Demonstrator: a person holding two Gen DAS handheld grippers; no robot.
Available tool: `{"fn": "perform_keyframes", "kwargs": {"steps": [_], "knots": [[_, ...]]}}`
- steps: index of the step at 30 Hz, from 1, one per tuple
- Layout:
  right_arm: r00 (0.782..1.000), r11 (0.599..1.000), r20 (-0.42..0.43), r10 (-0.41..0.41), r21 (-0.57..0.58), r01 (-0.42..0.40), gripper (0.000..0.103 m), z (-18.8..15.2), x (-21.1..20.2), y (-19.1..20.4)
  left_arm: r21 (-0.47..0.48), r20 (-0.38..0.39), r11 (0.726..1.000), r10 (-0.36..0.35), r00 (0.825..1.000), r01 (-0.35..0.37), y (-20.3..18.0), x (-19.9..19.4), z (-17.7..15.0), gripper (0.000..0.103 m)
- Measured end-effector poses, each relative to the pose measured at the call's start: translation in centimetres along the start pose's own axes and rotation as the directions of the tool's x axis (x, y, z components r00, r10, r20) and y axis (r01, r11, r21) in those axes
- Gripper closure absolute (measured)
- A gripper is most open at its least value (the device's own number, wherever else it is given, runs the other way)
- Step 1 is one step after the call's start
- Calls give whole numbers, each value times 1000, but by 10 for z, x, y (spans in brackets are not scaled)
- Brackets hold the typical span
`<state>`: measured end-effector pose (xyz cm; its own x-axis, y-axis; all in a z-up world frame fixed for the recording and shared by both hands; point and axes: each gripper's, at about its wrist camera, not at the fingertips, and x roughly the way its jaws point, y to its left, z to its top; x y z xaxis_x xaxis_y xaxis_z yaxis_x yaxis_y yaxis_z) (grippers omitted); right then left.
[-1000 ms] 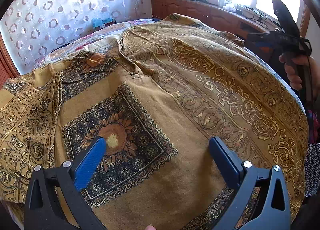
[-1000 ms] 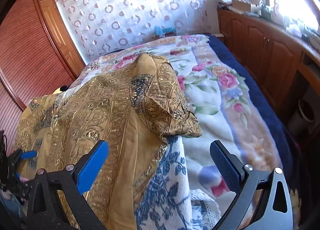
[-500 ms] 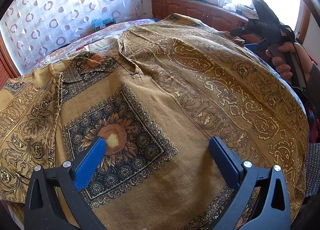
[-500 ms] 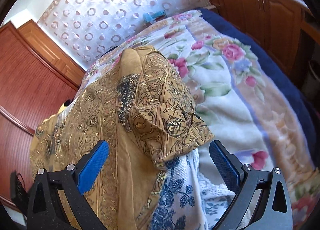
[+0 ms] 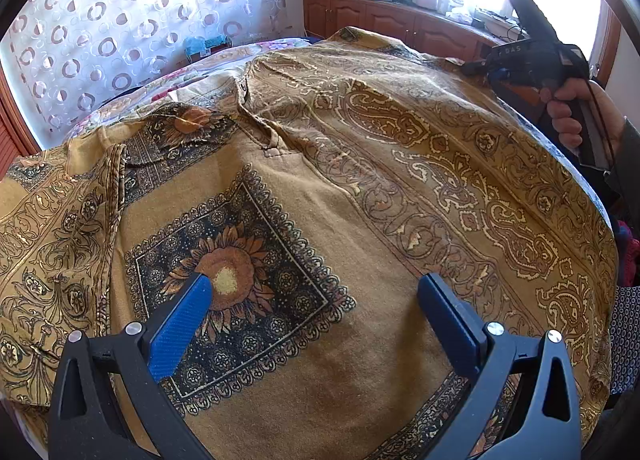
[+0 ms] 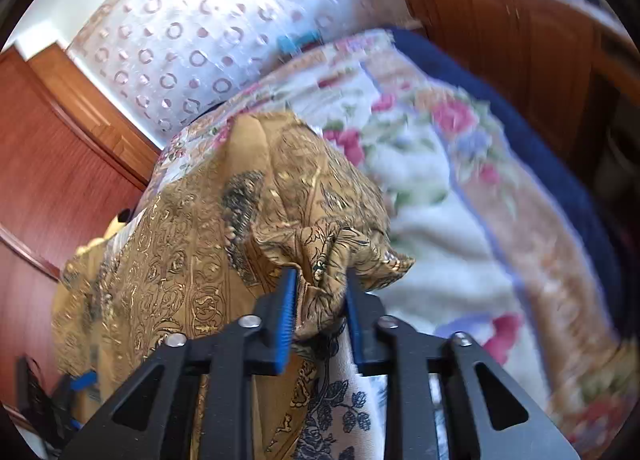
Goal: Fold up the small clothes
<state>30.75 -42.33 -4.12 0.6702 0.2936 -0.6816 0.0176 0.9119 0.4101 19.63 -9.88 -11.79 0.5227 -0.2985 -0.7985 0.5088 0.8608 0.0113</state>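
A mustard-gold garment (image 5: 360,179) with paisley borders and a dark sunflower square (image 5: 236,280) lies spread over the bed. My left gripper (image 5: 314,288) hangs open just above the sunflower square, with nothing between its fingers. In the right wrist view the garment's far corner (image 6: 320,252) is bunched between the blue pads of my right gripper (image 6: 322,280). Its jaws are closing and pinch the cloth. The left wrist view shows the right gripper's body (image 5: 532,55) at the garment's far right edge, held by a hand (image 5: 568,115).
Under the garment lies a floral blanket (image 6: 420,179), with a blue-and-white patterned cloth (image 6: 340,400) near the right gripper. Wooden cabinets (image 6: 500,39) run along the bed's right side. A circle-patterned curtain (image 5: 120,19) hangs behind, and a wooden door (image 6: 48,159) is at the left.
My right gripper moved onto the garment's corner and its jaws went from wide open to pinched on the cloth. The left gripper stayed still and open.
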Motion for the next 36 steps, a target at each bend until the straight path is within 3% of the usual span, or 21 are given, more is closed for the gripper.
{"fn": "perform_keyframes", "kwargs": {"steps": [4, 7, 10, 14, 16, 22, 26, 28, 32, 34, 36], "knots": [[993, 988, 103, -63, -131, 77, 92, -3, -20, 29, 0, 0, 1000, 0, 1000, 0, 0, 0, 0, 0], [979, 954, 186, -90, -265, 138, 92, -11, -35, 67, 0, 0, 1000, 0, 1000, 0, 0, 0, 0, 0], [977, 915, 211, -19, -391, 102, 92, -30, -45, 105, 0, 0, 1000, 0, 1000, 0, 0, 0, 0, 0], [991, 883, 123, 54, -469, 11, 92, -59, -40, 135, -1, 0, 1000, 0, 1000, 0, 0, 0, 0, 0], [997, 886, 57, 58, -462, -26, 91, -72, -31, 135, -1, 0, 1000, 0, 1000, 0, 0, 0, 0, 0], [999, 883, -40, 12, -468, -29, 72, -97, -14, 114, -1, 1, 1000, 0, 1000, 0, 0, 0, 0, 0], [1000, 897, -17, 15, -441, -21, 67, -97, -30, 94, -1, 1, 1000, 0, 1000, 0, 0, 0, 0, 0], [1000, 908, 12, 18, -419, -12, 53, -94, -43, 86, -1, 1, 1000, 0, 1000, 0, 0, 0, 0, 0], [997, 950, 71, -27, -310, 48, 49, -75, -44, 67, -1, 1, 1000, 0, 1000, 0, 0, 0, 0, 0], [996, 966, 65, -58, -249, 73, 49, -71, -33, 61, -2, 1, 1000, 1, 1000, -1, 0, 0, 0, 0], [999, 978, 39, -38, -204, 45, 49, -69, -12, 62, -2, 1, 1000, 1, 1000, -1, 0, 0, 0, 0]]}}
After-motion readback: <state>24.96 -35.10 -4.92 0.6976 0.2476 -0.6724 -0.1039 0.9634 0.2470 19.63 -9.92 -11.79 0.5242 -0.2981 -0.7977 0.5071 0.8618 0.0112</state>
